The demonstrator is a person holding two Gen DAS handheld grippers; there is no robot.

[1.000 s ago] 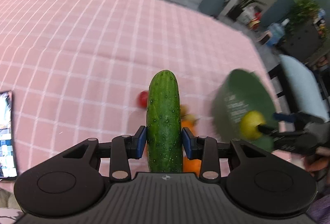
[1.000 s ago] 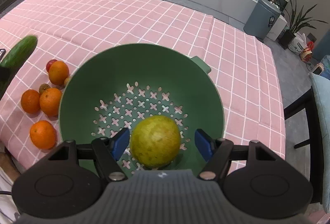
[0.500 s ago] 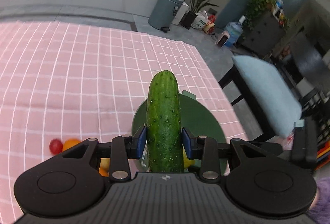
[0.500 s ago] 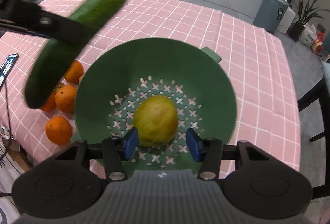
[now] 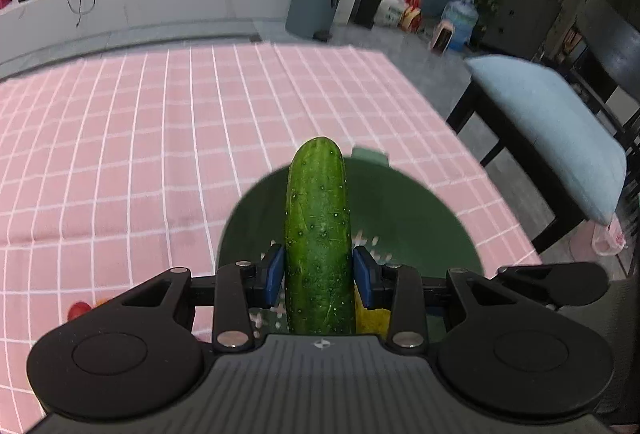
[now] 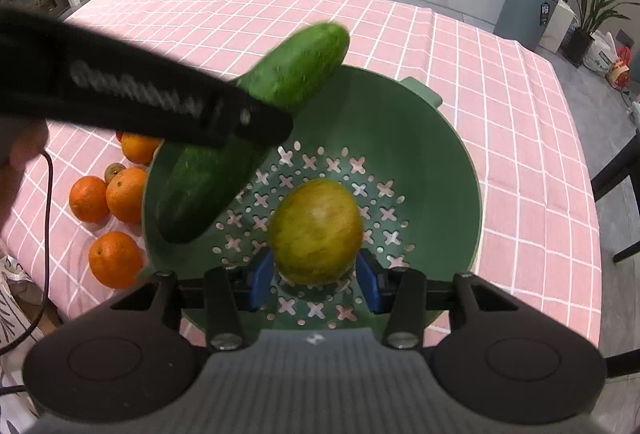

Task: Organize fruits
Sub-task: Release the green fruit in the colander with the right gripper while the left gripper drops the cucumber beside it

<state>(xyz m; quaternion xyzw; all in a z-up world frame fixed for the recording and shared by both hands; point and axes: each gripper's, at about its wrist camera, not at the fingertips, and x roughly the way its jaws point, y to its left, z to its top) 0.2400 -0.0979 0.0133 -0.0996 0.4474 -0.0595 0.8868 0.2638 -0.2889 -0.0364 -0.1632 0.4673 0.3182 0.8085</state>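
Note:
My left gripper (image 5: 319, 276) is shut on a green cucumber (image 5: 319, 234) and holds it above the green colander (image 5: 420, 218). In the right wrist view the cucumber (image 6: 256, 138) hangs tilted over the colander's (image 6: 432, 138) left side, with the left gripper's black body across it. A yellow-green apple (image 6: 316, 232) lies on the colander's perforated floor. My right gripper (image 6: 314, 280) is open, its blue pads on either side of the apple's near edge, apart from it.
Several oranges (image 6: 116, 258) and a small brown fruit (image 6: 113, 168) lie on the pink checked tablecloth (image 6: 500, 122) left of the colander. A small red fruit (image 5: 79, 310) shows at the left. A blue-cushioned chair (image 5: 552, 138) stands off the table's right edge.
My left gripper has carried the cucumber rightward until it hangs over the colander. My right gripper's fingers have widened a little, with the apple resting in the colander.

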